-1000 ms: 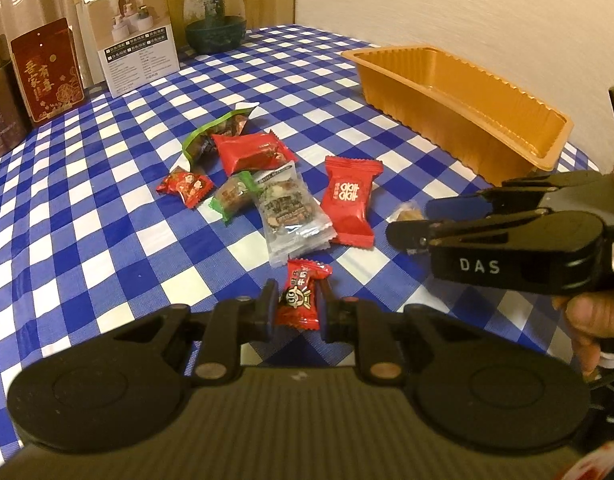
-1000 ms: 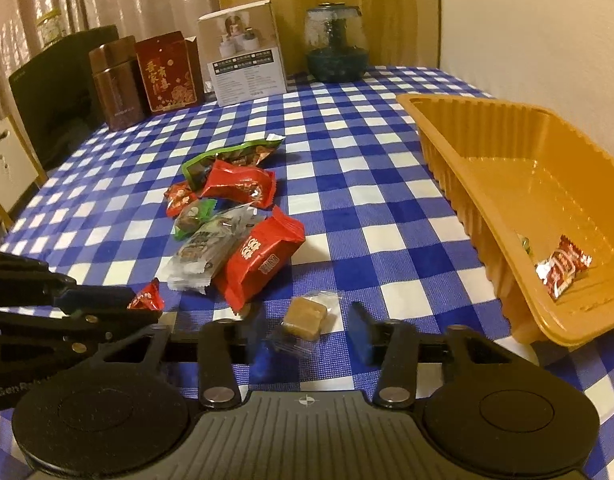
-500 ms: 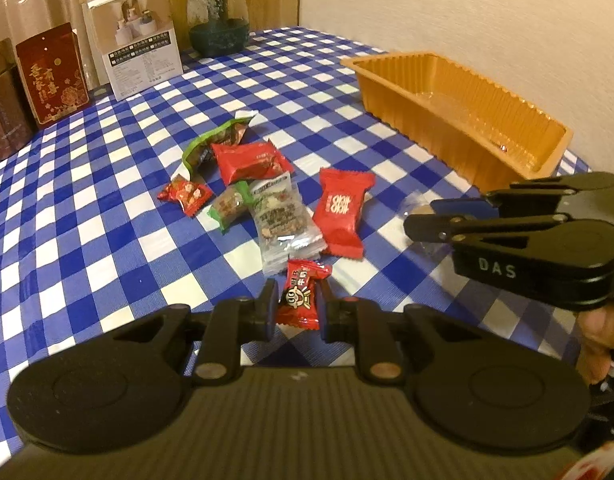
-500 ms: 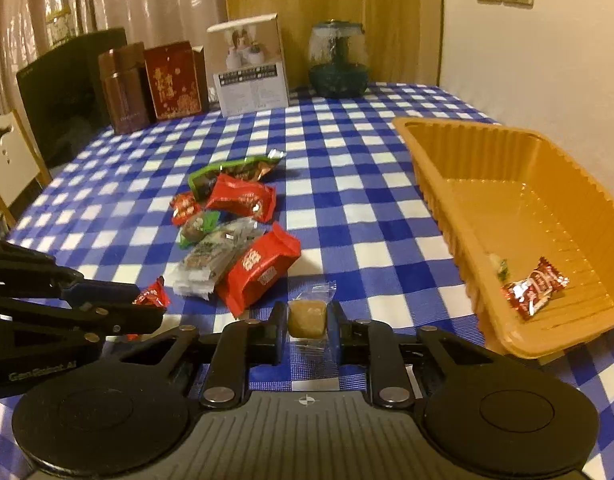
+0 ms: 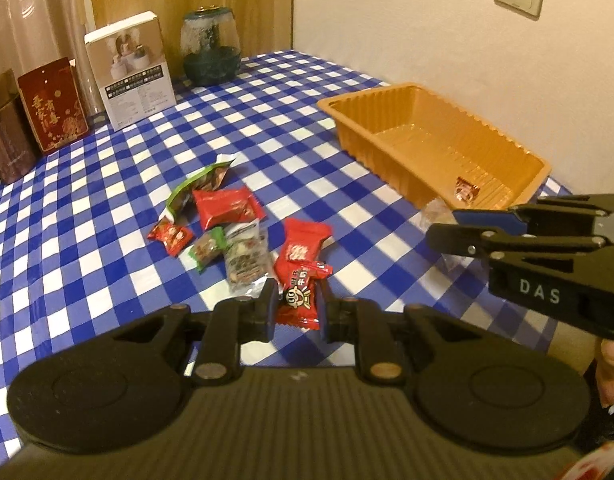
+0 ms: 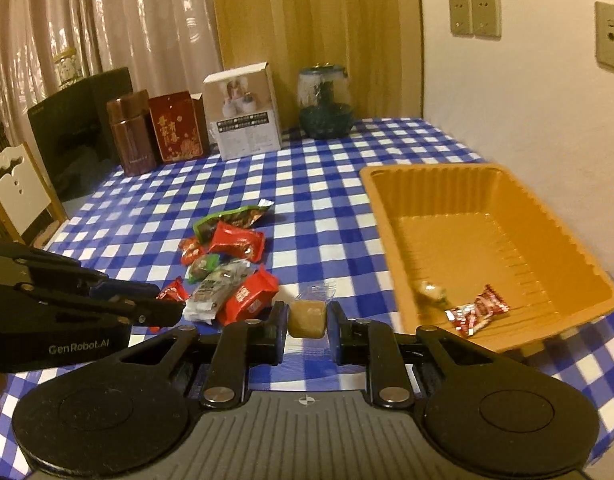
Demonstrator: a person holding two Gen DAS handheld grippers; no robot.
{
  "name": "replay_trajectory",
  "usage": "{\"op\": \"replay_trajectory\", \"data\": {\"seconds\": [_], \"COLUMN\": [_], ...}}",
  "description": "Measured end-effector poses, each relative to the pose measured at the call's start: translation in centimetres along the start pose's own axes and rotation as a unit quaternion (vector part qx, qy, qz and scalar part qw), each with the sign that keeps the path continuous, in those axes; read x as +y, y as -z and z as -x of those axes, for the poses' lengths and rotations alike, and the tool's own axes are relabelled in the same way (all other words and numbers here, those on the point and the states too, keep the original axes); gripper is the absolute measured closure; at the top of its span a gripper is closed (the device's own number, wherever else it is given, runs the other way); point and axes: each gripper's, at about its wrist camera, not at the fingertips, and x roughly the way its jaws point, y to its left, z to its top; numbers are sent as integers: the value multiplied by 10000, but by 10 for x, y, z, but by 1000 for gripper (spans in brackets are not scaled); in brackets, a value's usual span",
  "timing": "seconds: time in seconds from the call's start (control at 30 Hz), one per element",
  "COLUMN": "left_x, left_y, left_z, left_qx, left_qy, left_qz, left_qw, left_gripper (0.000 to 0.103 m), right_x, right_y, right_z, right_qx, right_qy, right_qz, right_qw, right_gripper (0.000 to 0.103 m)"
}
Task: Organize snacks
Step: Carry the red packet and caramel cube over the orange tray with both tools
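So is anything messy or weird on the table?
Yes: the snacks lie in a loose jumble on the checked cloth, some overlapping, while the orange tray beside them holds only two.

Both claws are matte black with blue pads (image 5: 270, 312) on their inner finger faces. Behind the left claw (image 5: 297, 308) sit brass-coloured pivot screws, round discs, and a ribbed grey housing. The right claw (image 6: 307, 320) reads "DAS" in white on its side, the left "GenRobot.AI".

Dim warm indoor light, strong fisheye bending at edges (corners vignetted black), slight softness throughout
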Motion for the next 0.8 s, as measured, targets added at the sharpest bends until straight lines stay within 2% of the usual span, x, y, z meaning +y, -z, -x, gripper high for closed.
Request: {"op": "replay_trajectory", "data": {"seconds": [0.4,0.8], "left_x": [-39,-71], "left_y": [-29,-52], "left_z": [11,0], "left_qx": [-102,-165], "left_qy": [41,292], "left_qz": [64,71], "left_qw": [9999,9994], "left_gripper": [85,85], "right_x": [-36,-79], "right_y": [-7,-13], "right_z": [33,49], "right_qx": [-149,-287], "right_qy": [209,527], "right_qz": [-198,-448], "right_qw": [9995,9972], "right_gripper": [82,82]}}
